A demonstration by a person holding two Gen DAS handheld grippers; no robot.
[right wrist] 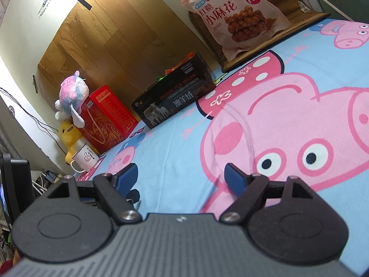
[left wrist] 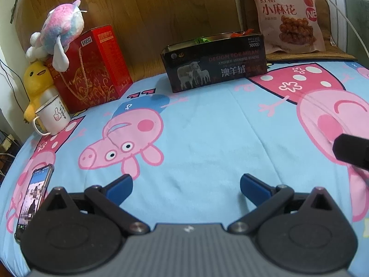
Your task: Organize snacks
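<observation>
A dark open box (left wrist: 214, 64) printed with sheep stands at the far side of the bed; green and orange snack packets (left wrist: 203, 39) show above its rim. It also shows in the right wrist view (right wrist: 175, 97). A large pink snack bag (left wrist: 288, 16) leans upright at the back right, also in the right wrist view (right wrist: 235, 16). My left gripper (left wrist: 186, 184) is open and empty above the sheet, well short of the box. My right gripper (right wrist: 181, 175) is open and empty over the sheet; part of it shows at the left wrist view's right edge (left wrist: 352, 150).
A blue cartoon-pig sheet (left wrist: 207, 127) covers the bed. At the far left stand a red gift bag (left wrist: 92, 69), plush toys (left wrist: 57, 30) and a white mug (left wrist: 54, 115). A phone (left wrist: 34, 198) lies at the near left. A wooden headboard (left wrist: 150, 11) is behind.
</observation>
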